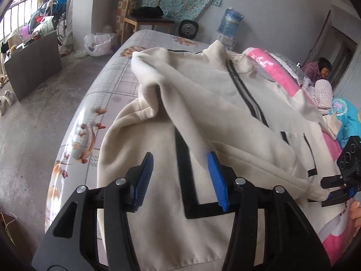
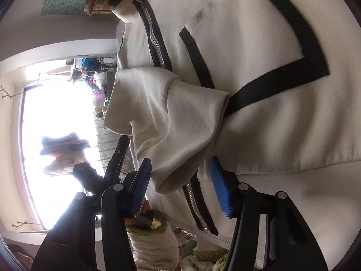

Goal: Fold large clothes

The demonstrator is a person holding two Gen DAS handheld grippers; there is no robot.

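Observation:
A cream jacket (image 1: 214,94) with black trim and a black zipper lies spread on a bed with a flowered sheet (image 1: 108,83). One sleeve (image 1: 237,140) is laid slantwise across its front. My left gripper (image 1: 180,158) hovers open over the jacket's lower part, its blue pads (image 1: 144,176) pinching nothing. At the right edge of that view my right gripper (image 1: 327,193) meets the sleeve's cuff end. In the right wrist view the cuff (image 2: 176,135) fills the gap of my right gripper (image 2: 180,160), and both blue pads (image 2: 220,187) bear on it.
A pink blanket (image 1: 270,67) and bedding lie along the bed's far right side, where a person (image 1: 320,67) sits. A wooden chair (image 1: 144,18), a water bottle (image 1: 232,20) and a plastic bag (image 1: 99,44) stand beyond the bed. Grey floor (image 1: 33,124) runs along the left.

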